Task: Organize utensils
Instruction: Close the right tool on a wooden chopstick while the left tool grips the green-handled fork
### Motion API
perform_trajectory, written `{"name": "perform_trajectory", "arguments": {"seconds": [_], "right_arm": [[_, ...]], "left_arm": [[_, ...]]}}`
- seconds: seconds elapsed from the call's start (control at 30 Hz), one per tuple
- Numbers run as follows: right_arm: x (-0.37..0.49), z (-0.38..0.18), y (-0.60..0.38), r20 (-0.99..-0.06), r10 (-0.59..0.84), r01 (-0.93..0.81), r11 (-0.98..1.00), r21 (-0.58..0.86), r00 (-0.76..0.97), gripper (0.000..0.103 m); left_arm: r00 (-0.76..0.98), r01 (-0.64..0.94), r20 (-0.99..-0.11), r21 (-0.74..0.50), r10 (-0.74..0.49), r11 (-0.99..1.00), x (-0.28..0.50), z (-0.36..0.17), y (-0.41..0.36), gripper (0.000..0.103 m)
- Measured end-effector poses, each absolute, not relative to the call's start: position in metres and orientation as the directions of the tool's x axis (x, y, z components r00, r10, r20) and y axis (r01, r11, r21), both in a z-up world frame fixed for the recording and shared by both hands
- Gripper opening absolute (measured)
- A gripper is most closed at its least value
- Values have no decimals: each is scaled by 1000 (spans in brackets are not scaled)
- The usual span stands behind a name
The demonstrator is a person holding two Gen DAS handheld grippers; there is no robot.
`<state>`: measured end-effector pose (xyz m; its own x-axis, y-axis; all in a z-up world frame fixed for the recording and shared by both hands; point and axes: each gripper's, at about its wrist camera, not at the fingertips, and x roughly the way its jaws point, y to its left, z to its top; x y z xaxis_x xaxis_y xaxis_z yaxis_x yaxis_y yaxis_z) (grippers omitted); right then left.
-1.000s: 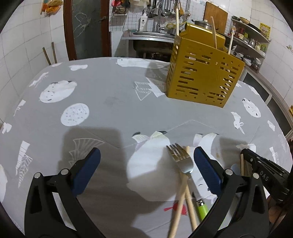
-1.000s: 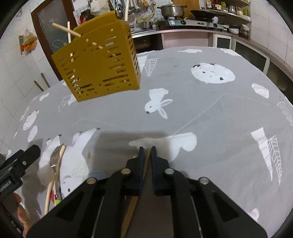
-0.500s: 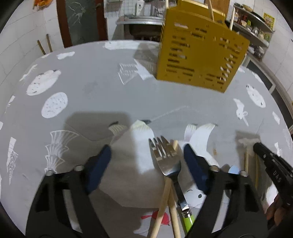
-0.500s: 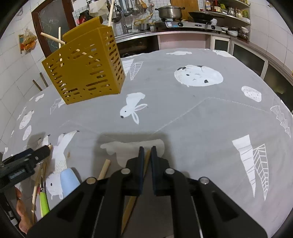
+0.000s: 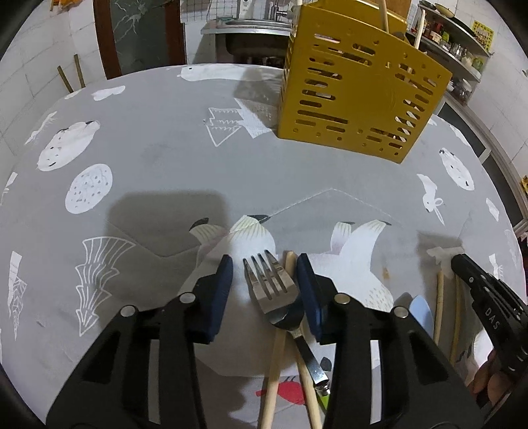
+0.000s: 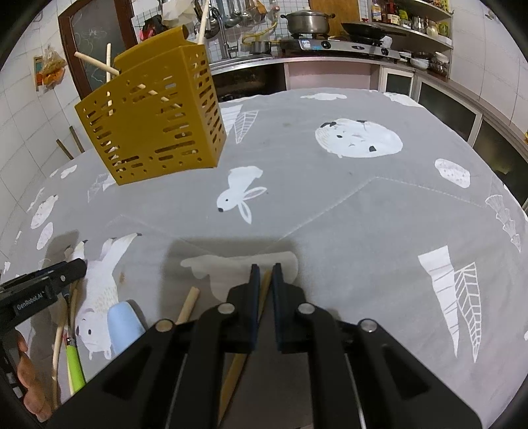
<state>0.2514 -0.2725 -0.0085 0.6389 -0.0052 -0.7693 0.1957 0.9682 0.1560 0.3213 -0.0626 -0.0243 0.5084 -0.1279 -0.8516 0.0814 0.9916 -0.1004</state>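
This is a home kitchen. A lidded steel pot (image 6: 308,20) and a dark frying pan (image 6: 364,29) sit on a gas stove (image 6: 343,44) along the back counter, ladles (image 6: 232,11) hang on the tiled wall (image 6: 19,109), and shelves (image 6: 412,19) hold jars and bottles. A steel sink (image 5: 246,31) stands behind the bench (image 6: 363,211), which wears a grey cloth printed with rabbits and bears.

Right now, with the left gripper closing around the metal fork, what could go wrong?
1. The left gripper has just been closing on the metal fork; a wooden chopstick lies against it between the pads, so both might get pinched.
2. Another chopstick crosses under the fork's neck and may be dragged along.
3. The right gripper already clamps a wooden stick, close by; the two could collide heading for the yellow slotted holder.
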Motion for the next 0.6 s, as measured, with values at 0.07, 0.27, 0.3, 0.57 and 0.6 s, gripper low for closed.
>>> {"name": "perform_trajectory", "arguments": {"seconds": [0.07,0.27,0.3,0.57,0.6], "right_arm": [[251,-8,-272,-769,-7,195,969,153,639,8],[250,-8,-272,-763,-7,194,969,155,646,8],[250,-7,-272,-761,-6,192,969,156,649,8],[244,12,-263,-719,-2,161,975,153,695,7],[243,16,-261,-713,-2,153,977,148,702,7]], "left_arm": [[507,84,-853,-96,-125,992,323,-25,-63,34],[500,79,-855,-111,-135,991,323,-24,-62,29],[504,84,-852,-114,-141,990,322,-23,-62,28],[569,127,-811,-77,-136,989,310,-4,-65,0],[561,129,-816,-79,-138,989,310,-4,-64,0]]}}
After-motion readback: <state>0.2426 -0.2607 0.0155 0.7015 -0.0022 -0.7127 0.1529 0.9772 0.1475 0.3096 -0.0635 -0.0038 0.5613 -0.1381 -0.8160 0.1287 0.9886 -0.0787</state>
